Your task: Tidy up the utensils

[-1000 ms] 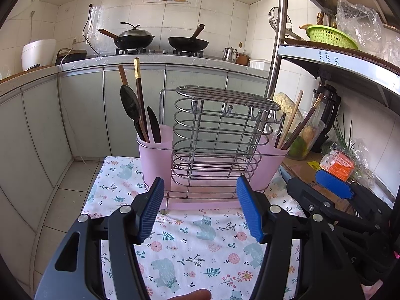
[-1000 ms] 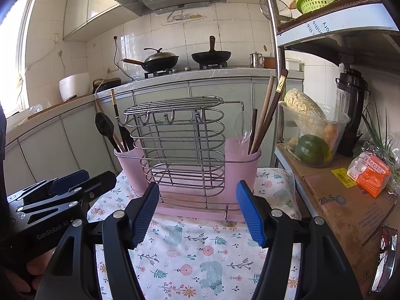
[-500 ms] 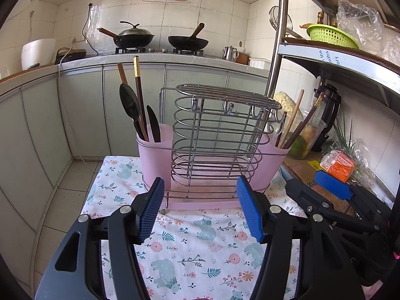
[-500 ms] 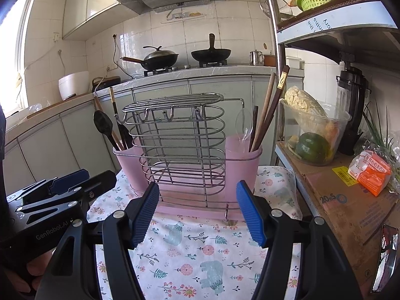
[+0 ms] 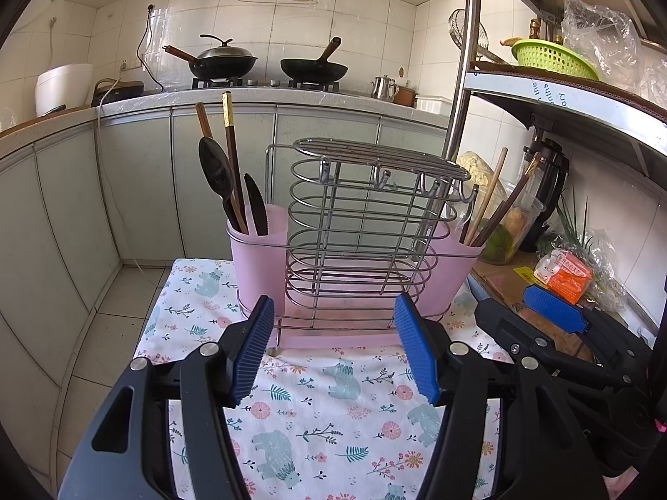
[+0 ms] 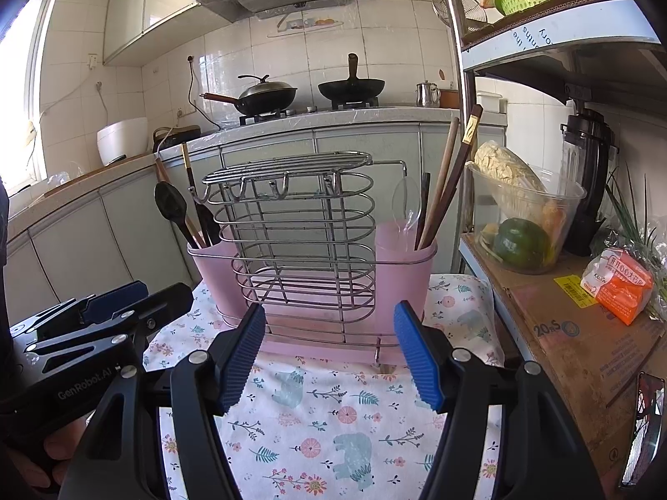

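A wire utensil rack with two pink cups stands on a floral cloth. The left cup holds a black spoon, a black knife and dark chopsticks. The right cup holds wooden chopsticks and a clear spoon. My left gripper is open and empty in front of the rack. My right gripper is open and empty too, beside it on the right.
A cardboard box with an orange packet and a plastic tub of vegetables stands right of the cloth. A metal shelf post rises behind the rack. The kitchen counter with two woks lies beyond.
Both grippers have drawn back and risen slightly, so the rack sits a little lower and farther. Nothing was grasped or released.
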`<action>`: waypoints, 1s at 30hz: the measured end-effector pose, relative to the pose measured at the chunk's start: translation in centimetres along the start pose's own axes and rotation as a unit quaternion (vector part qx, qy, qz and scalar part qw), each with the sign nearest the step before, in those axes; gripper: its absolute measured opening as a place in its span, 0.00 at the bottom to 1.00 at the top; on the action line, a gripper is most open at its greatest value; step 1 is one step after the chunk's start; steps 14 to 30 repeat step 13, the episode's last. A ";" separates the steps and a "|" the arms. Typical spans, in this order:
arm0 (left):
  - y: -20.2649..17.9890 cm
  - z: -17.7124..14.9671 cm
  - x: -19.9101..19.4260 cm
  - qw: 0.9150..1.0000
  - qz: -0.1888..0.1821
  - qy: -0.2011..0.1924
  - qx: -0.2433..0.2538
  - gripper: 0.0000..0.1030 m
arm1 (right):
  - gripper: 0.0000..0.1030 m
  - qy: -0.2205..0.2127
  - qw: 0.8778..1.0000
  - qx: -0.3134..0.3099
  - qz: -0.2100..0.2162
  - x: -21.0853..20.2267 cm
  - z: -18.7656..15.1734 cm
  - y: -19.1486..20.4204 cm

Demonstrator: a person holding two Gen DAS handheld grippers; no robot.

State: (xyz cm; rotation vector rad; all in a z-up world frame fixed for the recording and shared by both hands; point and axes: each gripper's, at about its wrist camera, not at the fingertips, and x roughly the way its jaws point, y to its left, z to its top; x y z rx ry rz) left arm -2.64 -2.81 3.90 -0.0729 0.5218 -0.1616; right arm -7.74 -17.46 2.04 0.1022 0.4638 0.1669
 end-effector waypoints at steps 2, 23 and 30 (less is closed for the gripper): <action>0.1 -0.1 0.1 1.000 0.000 0.001 0.000 0.59 | 0.61 0.001 1.000 0.000 0.000 0.1 -0.2 0.0; 0.3 -0.4 0.6 1.000 0.000 0.010 -0.002 0.59 | 0.61 0.008 1.000 0.000 -0.001 0.3 -0.2 0.0; 0.3 -0.4 0.6 1.000 0.000 0.010 -0.002 0.59 | 0.61 0.008 1.000 0.000 -0.001 0.3 -0.2 0.0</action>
